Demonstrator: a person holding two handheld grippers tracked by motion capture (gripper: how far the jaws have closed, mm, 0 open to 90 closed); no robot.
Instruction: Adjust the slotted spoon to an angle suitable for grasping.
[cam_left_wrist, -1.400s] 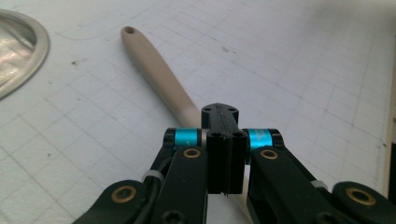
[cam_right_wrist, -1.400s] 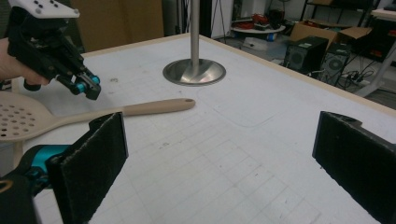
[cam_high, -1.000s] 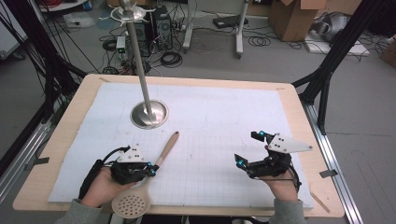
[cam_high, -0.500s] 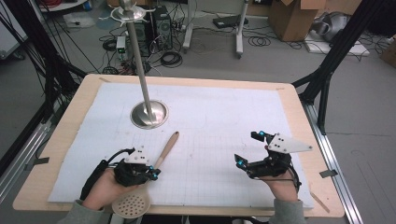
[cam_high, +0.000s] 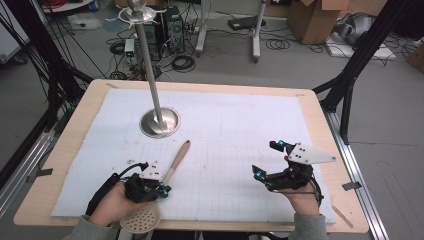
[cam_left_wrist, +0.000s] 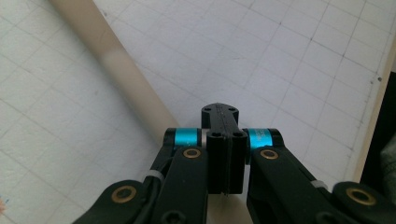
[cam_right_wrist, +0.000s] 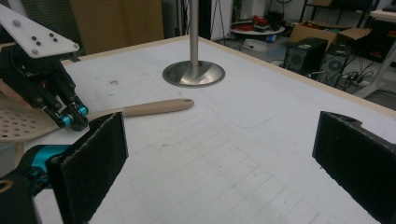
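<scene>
A pale wooden slotted spatula (cam_high: 177, 157) lies on the white gridded mat, its handle pointing to the far right and its perforated head (cam_high: 141, 218) at the near edge. My left gripper (cam_high: 162, 190) sits low over the handle near the head, its jaws shut together. In the left gripper view the handle (cam_left_wrist: 126, 79) runs under the left gripper (cam_left_wrist: 219, 116), and I cannot see anything between its pads. My right gripper (cam_high: 267, 159) rests at the near right, open and holding nothing. The right gripper view shows its own jaws (cam_right_wrist: 219, 149) wide apart, with the spatula (cam_right_wrist: 149, 108) and the left gripper (cam_right_wrist: 70, 119) beyond.
A steel pole on a round base (cam_high: 160, 122) stands on the mat (cam_high: 240, 120) at the far left of centre. The wooden table edge (cam_high: 320, 130) frames the mat. Cables, boxes and black frame legs lie on the floor beyond.
My left gripper has edged slightly to the right, closer over the spatula handle. The spatula and the right gripper have stayed put.
</scene>
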